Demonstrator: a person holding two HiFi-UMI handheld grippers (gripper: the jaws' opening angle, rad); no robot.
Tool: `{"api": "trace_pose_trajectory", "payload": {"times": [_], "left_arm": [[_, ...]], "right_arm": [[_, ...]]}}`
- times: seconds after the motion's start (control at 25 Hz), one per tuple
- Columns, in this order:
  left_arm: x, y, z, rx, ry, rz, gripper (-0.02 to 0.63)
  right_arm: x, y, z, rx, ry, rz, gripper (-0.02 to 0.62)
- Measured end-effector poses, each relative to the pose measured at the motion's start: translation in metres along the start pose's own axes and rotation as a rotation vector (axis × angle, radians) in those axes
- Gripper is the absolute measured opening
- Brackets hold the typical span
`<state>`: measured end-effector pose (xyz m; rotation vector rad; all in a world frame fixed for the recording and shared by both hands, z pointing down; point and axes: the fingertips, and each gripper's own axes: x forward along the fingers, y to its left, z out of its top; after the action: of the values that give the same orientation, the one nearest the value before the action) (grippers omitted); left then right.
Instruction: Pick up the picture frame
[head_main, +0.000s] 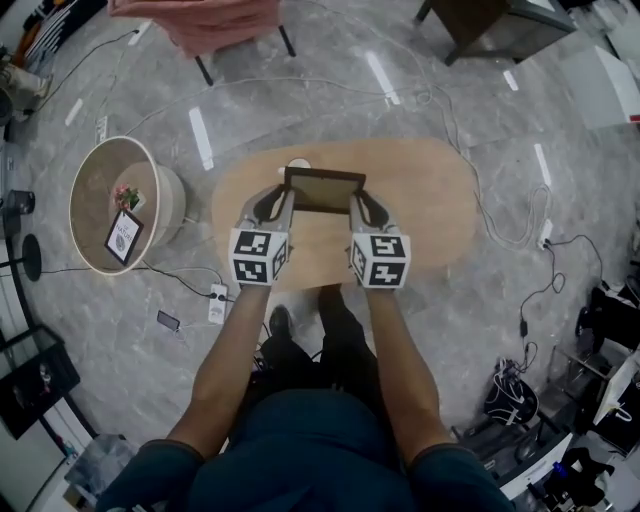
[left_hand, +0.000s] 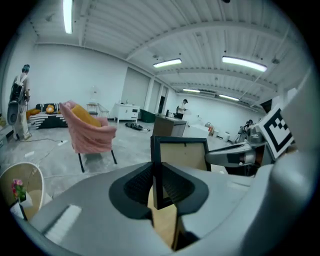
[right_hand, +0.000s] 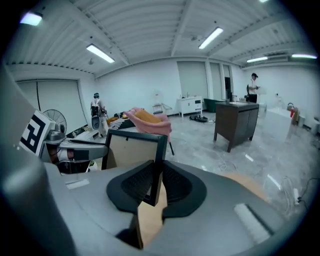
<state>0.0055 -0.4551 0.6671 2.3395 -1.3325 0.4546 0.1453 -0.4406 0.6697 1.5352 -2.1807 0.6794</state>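
Note:
The picture frame (head_main: 323, 190) is black-edged with a brown backing, and it hangs in the air above the oval wooden table (head_main: 430, 205). My left gripper (head_main: 282, 208) is shut on the frame's left side, my right gripper (head_main: 357, 208) on its right side. In the left gripper view the frame (left_hand: 181, 152) stands upright with its left edge pinched between the dark pads, and my left gripper (left_hand: 157, 187) grips it low. The right gripper view shows the frame (right_hand: 134, 149) from the other side, its right edge clamped in my right gripper (right_hand: 155, 185).
A round white basket (head_main: 120, 205) with a small card and flowers stands on the floor to the left. A pink-draped chair (head_main: 205, 25) and a dark cabinet (head_main: 500, 25) are beyond the table. Cables and a power strip (head_main: 217, 303) lie on the floor.

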Motion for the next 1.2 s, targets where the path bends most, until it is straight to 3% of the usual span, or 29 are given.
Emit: {"api": "trace_pose_trajectory", "payload": {"times": [0.32,0.72,0.92,1.2], "left_arm": [[-0.101,-0.027,0.134,0.105,-0.254,-0.055,0.051],[-0.237,-0.067,0.258,0.234,-0.542,-0.119,0.051],[-0.296,-0.091,0.289,0.276,-0.656,-0.166,0.051],[-0.341,-0.108,0.293,0.303,-0.712,-0.221,0.054]], "right_arm": [[-0.110,0.051,0.127,-0.122,-0.244,-0.013,0.066],[-0.257,0.122,0.236,-0.250,-0.506,-0.075,0.067],[-0.323,0.151,0.260,-0.290,-0.592,-0.108,0.067],[-0.371,0.178,0.257,-0.330,-0.605,-0.154,0.066]]}}
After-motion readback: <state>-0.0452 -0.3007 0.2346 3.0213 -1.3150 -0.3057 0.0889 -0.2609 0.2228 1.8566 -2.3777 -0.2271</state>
